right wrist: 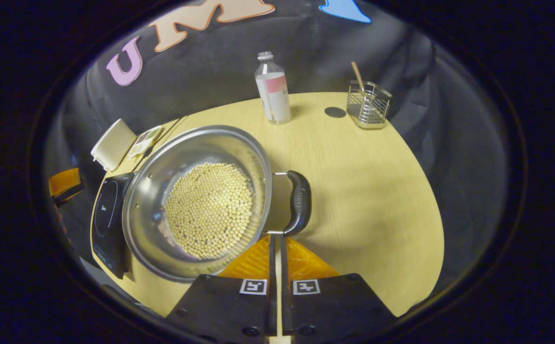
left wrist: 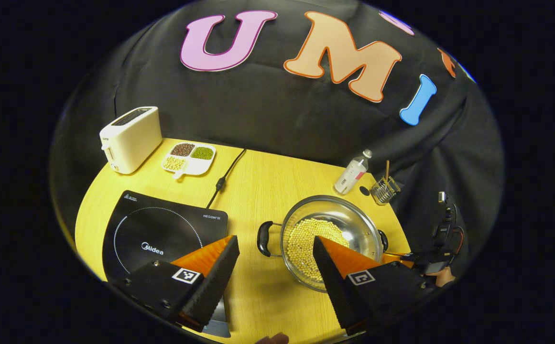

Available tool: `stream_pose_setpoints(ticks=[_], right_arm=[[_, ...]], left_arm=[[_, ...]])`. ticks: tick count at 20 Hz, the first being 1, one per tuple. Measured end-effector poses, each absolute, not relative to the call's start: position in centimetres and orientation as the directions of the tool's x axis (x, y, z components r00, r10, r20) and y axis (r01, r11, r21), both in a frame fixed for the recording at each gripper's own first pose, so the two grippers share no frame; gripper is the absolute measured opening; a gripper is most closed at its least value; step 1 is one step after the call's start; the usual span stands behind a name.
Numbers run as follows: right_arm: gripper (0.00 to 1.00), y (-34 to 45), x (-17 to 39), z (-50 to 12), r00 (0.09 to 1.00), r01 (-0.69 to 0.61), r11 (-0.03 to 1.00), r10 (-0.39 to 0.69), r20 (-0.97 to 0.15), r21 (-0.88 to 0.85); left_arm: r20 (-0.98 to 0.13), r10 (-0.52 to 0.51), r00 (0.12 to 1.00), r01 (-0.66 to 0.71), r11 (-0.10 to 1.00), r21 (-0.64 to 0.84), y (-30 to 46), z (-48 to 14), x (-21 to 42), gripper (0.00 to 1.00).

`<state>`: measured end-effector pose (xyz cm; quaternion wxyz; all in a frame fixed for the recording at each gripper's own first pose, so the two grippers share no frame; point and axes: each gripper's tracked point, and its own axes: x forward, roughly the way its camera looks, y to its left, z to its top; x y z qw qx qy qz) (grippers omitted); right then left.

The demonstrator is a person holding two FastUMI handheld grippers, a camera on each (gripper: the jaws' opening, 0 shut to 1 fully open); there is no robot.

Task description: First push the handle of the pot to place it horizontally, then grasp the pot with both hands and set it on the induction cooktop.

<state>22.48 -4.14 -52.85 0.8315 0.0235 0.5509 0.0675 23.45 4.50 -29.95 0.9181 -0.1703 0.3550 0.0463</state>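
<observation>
Yellow table (left wrist: 267, 191), pot (right wrist: 196, 200), toaster (left wrist: 130, 138)

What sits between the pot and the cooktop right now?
Bare table in the left gripper view: only wood separates the pot, with its near black handle, from the induction cooktop. The power cord runs farther back.

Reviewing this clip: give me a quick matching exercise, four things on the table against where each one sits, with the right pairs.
Things:
1. toaster
2. pot
3. bottle
4. induction cooktop

Places:
A. beside the wire holder
B. on the bare wooden table, right of the cooktop
C. far left corner, next to the divided dish
D. near left part of the table, nothing on it

Pairs: 1-C, 2-B, 3-A, 4-D
</observation>
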Motion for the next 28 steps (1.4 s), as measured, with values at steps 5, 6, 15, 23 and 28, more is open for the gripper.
stream_pose_setpoints(ticks=[5,6,15,23,28], right_arm=[[0.02,-6.0,21.1,-53.3,0.348,-0.086,0.993,0.108,-0.931,0.082],[0.06,-6.5,21.0,-53.0,0.355,-0.068,0.994,0.1,-0.93,0.081],[0.58,-6.3,23.8,-50.4,0.447,0.039,0.983,0.142,-0.883,0.177],[0.93,-4.6,26.4,-53.3,0.427,0.048,0.984,0.135,-0.894,0.172],[0.76,-4.4,26.8,-55.3,0.407,0.033,0.992,0.095,-0.908,0.118]], left_arm=[[-0.673,-0.048,0.738,-0.196,0.939,-0.283,4.2,-30.5,23.6,0.96],[-0.679,-0.049,0.733,-0.197,0.939,-0.28,4.1,-30.8,23.5,0.96],[-0.742,-0.075,0.666,-0.176,0.951,-0.254,3.5,-34.6,24.3,0.96],[-0.802,-0.069,0.593,-0.173,0.962,-0.21,3.4,-39.6,26.6,0.96],[-0.86,-0.024,0.51,-0.173,0.976,-0.129,3.9,-43.1,27.3,0.95]])
